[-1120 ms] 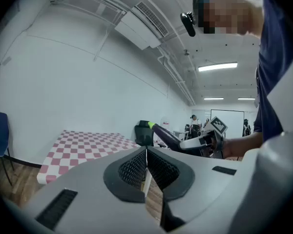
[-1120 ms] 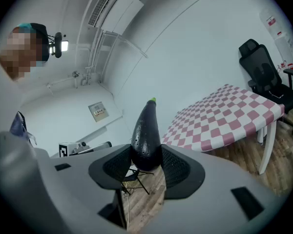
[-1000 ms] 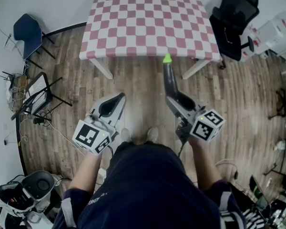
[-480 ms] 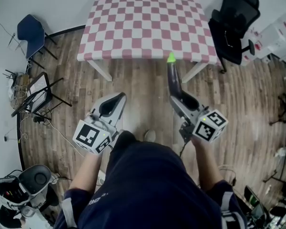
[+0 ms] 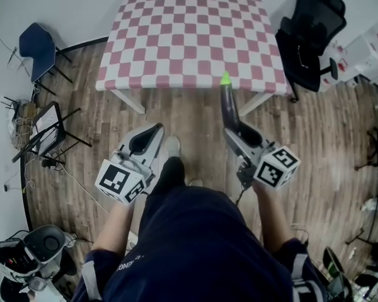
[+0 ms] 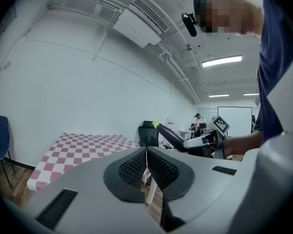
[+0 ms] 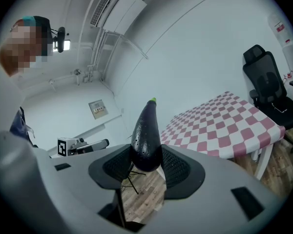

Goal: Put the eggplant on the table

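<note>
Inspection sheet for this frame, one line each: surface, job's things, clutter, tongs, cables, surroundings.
Surface: checkered table, nothing seen on it.
Job's things: eggplant, not on the table, held in the air with its green tip toward the table's near edge.
Clutter: folding stand on the wood floor at left.
Tongs: right tongs shut on the eggplant's thick end; left tongs shut, empty.
Cables: white cable trailing on the floor at left.
Surroundings: black office chair right of the table, blue chair left.

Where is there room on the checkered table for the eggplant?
The whole checkered table shows bare, from the near edge by the eggplant tip to the far edge. Crowded spots: the black chair at its right corner, the blue chair left.
</note>
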Available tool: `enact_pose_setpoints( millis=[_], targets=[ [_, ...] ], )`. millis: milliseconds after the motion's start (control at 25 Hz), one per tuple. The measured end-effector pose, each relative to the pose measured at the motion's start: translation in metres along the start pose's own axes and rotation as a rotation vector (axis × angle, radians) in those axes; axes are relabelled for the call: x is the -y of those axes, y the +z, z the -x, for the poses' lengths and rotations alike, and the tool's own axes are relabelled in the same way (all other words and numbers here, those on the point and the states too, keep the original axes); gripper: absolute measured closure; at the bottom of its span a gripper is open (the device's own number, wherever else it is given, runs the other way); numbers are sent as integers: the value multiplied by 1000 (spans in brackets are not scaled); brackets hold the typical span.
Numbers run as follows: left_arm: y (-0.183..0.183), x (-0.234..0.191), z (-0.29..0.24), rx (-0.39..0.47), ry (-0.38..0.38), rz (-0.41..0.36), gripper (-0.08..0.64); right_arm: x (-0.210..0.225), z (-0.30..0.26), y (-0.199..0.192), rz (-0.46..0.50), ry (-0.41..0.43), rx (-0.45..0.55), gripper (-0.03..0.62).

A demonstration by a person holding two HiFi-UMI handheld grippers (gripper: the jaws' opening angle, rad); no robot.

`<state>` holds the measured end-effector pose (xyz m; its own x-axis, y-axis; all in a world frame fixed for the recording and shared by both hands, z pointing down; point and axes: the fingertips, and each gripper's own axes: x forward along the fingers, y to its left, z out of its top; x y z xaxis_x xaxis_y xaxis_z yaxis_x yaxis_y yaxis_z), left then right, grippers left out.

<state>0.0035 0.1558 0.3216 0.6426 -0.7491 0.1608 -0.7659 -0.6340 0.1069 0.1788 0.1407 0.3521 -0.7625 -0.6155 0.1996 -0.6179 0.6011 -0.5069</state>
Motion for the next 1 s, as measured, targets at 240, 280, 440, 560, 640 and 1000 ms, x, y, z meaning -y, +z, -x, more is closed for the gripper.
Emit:
enact_pose_setpoints(
  millis=[240,280,440,560,640,1000],
  targets=[
    [-3,-57,-58,7,-34,17,531,53,-40,18,-1,-67,-10,391],
    [-6,-70,-66,8,-40,19,531,61,-51,18,-1,-81,-11,391],
    [-9,-85,-79,-8,-64,14,531,72,-66,18,-22,-104,-7,391],
    [-8,-85,-61,-32,-58,27,531,54,-67,12,-50,-94,-12,391],
    [-13,-94,-39,-44,-50,45,531,36,-77,6,-64,-89,-5,391],
    [-8,-220,-80,-89,-65,84,531,71,-202,48,-88,-130,-33,391]
  ],
)
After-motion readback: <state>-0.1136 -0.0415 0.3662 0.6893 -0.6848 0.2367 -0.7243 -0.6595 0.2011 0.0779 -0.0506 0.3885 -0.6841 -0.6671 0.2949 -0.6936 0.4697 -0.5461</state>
